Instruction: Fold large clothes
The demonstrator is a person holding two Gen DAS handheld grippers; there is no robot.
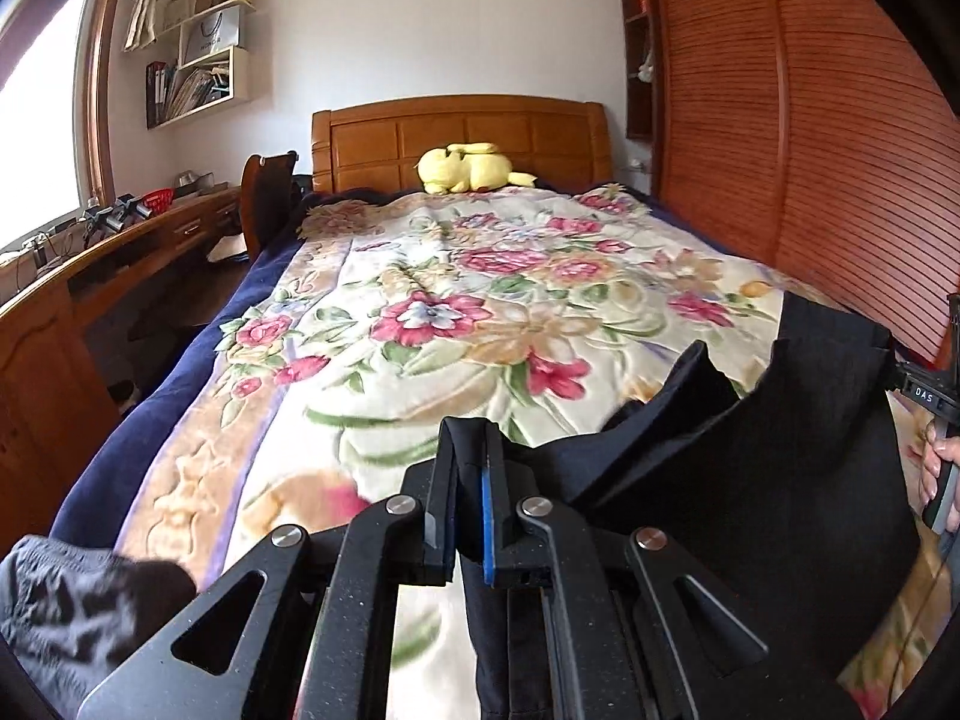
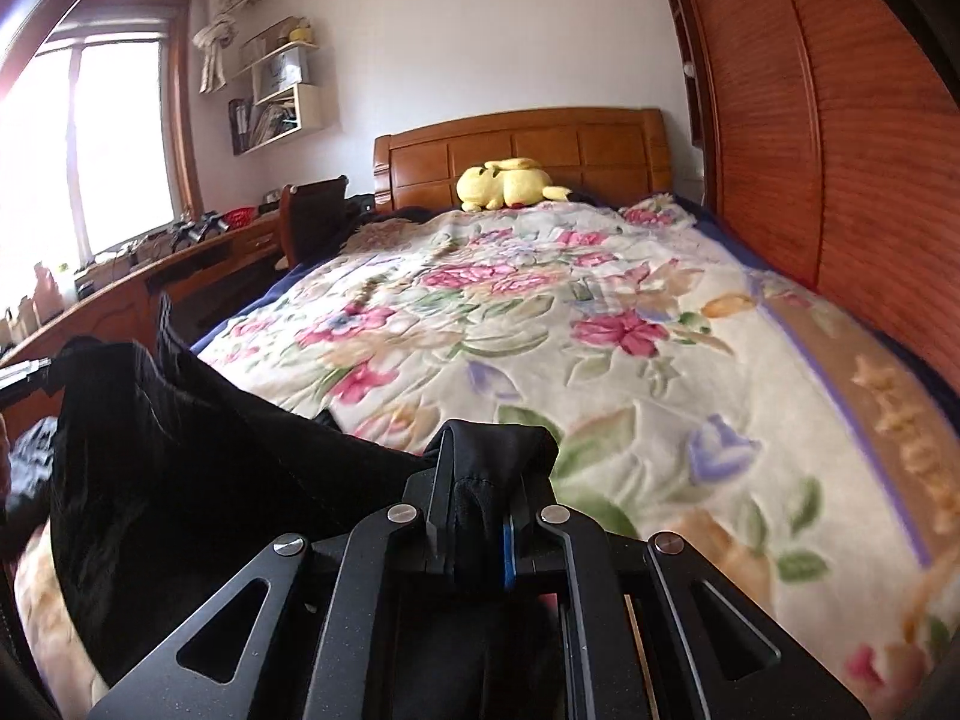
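Black garment (image 1: 750,450) stretched sideways between left gripper (image 1: 471,480) and right gripper (image 2: 480,498).

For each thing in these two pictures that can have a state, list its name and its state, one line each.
Left gripper: shut on the black garment.
Right gripper: shut on the black garment.
Black garment: held up between both grippers, sagging, unfolded.
Floral blanket: spread flat over the bed.
Yellow plush toy: lying by the headboard.
Wardrobe door: closed.

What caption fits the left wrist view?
Left gripper shut on black garment, held over the floral blanket.
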